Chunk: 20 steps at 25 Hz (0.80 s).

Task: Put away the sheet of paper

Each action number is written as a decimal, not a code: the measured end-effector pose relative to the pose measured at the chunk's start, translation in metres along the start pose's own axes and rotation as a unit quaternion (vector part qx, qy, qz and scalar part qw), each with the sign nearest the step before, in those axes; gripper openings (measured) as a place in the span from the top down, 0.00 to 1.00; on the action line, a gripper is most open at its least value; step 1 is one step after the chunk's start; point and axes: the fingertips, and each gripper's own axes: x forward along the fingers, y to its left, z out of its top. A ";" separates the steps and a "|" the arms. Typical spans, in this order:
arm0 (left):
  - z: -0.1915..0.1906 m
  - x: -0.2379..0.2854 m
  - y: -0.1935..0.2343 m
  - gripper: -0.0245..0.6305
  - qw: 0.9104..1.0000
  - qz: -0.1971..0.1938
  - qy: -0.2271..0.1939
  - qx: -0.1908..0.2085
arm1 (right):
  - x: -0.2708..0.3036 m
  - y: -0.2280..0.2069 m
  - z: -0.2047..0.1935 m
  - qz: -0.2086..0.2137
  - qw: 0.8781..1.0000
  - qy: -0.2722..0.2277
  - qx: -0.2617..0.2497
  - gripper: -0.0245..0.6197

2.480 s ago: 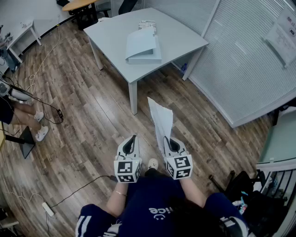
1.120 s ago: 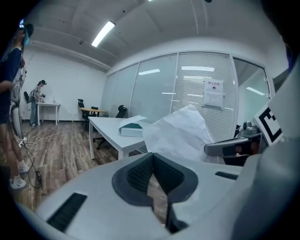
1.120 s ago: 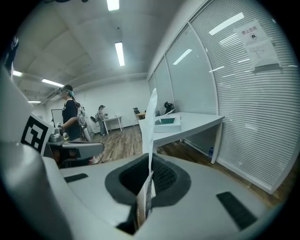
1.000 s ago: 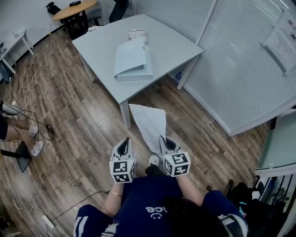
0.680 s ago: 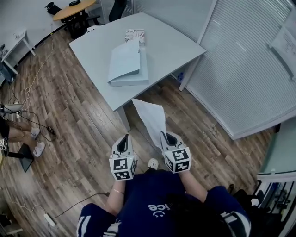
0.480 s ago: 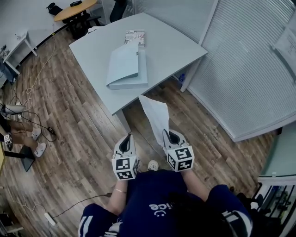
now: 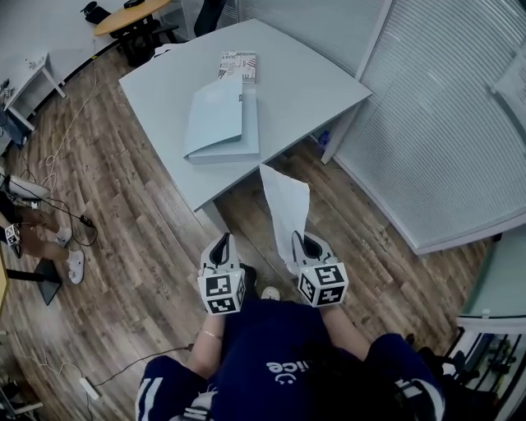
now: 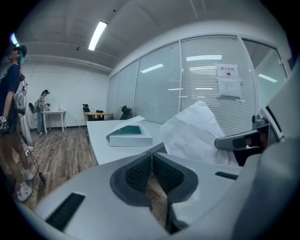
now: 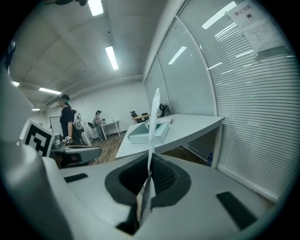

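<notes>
Right gripper [image 7: 305, 245] clamps a thin, crinkled white sheet of paper [image 7: 286, 201] upright; left gripper [image 7: 220, 248] closed, empty; shallow open box [image 7: 220, 131] on grey desk [image 7: 308, 78] ahead.

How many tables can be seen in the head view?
3: the grey table ahead, a round wooden table at top left, a small white table at the left edge. More may lie outside the frame.

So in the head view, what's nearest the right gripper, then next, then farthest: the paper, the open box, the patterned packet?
1. The paper: pinched in the right gripper, sticking up.
2. The open box: on the table, ahead and left.
3. The patterned packet: just beyond the box.
</notes>
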 end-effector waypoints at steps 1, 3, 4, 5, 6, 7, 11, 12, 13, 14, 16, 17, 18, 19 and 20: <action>0.001 0.006 0.002 0.96 1.000 -0.004 0.000 -0.001 | 0.003 -0.003 0.000 -0.003 1.000 -0.001 0.010 0.95; 0.004 0.021 0.007 0.96 1.000 -0.009 0.000 -0.001 | 0.013 -0.010 0.002 -0.012 1.000 -0.001 0.020 0.95; 0.006 0.028 0.010 0.96 1.000 -0.011 0.001 -0.001 | 0.018 -0.014 0.004 -0.016 1.000 0.000 0.021 0.95; 0.008 0.034 0.013 0.96 1.000 -0.013 0.003 0.002 | 0.022 -0.018 0.006 -0.020 1.000 0.001 0.022 0.95; 0.010 0.041 0.016 0.96 1.000 -0.015 0.005 0.006 | 0.026 -0.021 0.009 -0.025 0.999 0.000 0.022 0.95; 0.013 0.048 0.020 0.96 1.000 -0.016 0.006 0.011 | 0.031 -0.024 0.013 -0.030 0.999 -0.002 0.021 0.95; 0.026 0.081 0.035 0.96 0.999 -0.022 0.015 0.020 | 0.055 -0.040 0.029 -0.053 0.998 -0.004 0.019 0.95; 0.030 0.089 0.041 0.96 0.999 -0.019 0.018 0.024 | 0.061 -0.042 0.031 -0.057 0.998 -0.001 0.020 0.95; 0.036 0.096 0.048 0.96 0.999 -0.015 0.021 0.032 | 0.068 -0.044 0.033 -0.061 0.998 0.003 0.020 0.95; 0.041 0.105 0.055 0.95 0.999 -0.012 0.026 0.043 | 0.076 -0.047 0.036 -0.066 0.998 0.006 0.020 0.95; 0.045 0.125 0.066 0.95 0.997 -0.017 0.042 0.063 | 0.089 -0.052 0.041 -0.078 0.997 0.010 0.023 0.95; 0.045 0.135 0.071 0.95 0.996 -0.023 0.052 0.068 | 0.095 -0.054 0.044 -0.084 0.996 0.010 0.025 0.95; 0.045 0.144 0.077 0.95 0.995 -0.027 0.059 0.069 | 0.102 -0.054 0.048 -0.088 0.996 0.008 0.027 0.95; 0.046 0.152 0.083 0.95 0.995 -0.031 0.062 0.068 | 0.109 -0.054 0.052 -0.092 0.995 0.005 0.027 0.95; 0.048 0.159 0.088 0.95 0.995 -0.034 0.061 0.068 | 0.117 -0.053 0.057 -0.094 0.995 0.002 0.027 0.95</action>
